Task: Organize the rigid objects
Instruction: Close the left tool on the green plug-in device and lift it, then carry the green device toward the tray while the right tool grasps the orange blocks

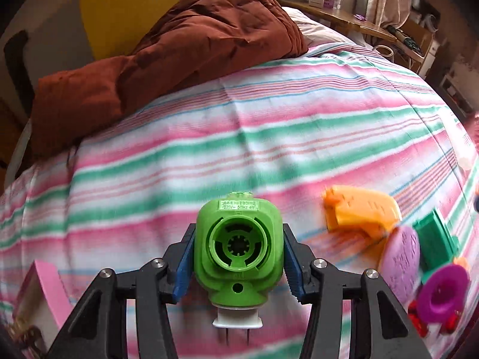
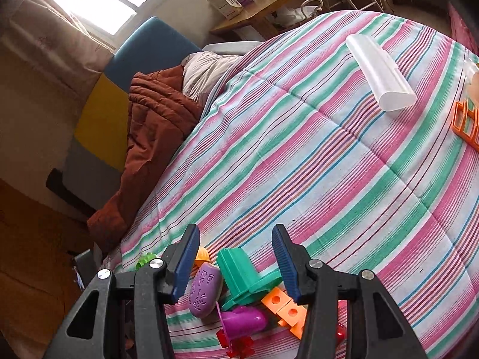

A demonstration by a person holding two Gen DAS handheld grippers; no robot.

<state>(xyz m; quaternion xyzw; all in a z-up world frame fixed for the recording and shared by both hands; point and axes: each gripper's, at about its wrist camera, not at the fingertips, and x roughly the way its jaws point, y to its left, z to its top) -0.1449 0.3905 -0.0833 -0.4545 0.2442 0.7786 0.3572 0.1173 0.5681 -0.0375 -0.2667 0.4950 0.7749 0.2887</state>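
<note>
While pinching the green plug-in unit (image 1: 238,251), left tool (image 1: 238,257); right tool (image 2: 236,264) spread above toys, open bedspread (image 2: 314,155) beyond.

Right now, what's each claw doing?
Left gripper: closed on the green plug-in device.
Right gripper: open, holding nothing, above the toy pile.

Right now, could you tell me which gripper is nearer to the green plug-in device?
Left. The left gripper has the green plug-in device between its blue pads. The right gripper hangs open over the toy pile, apart from it.
</note>
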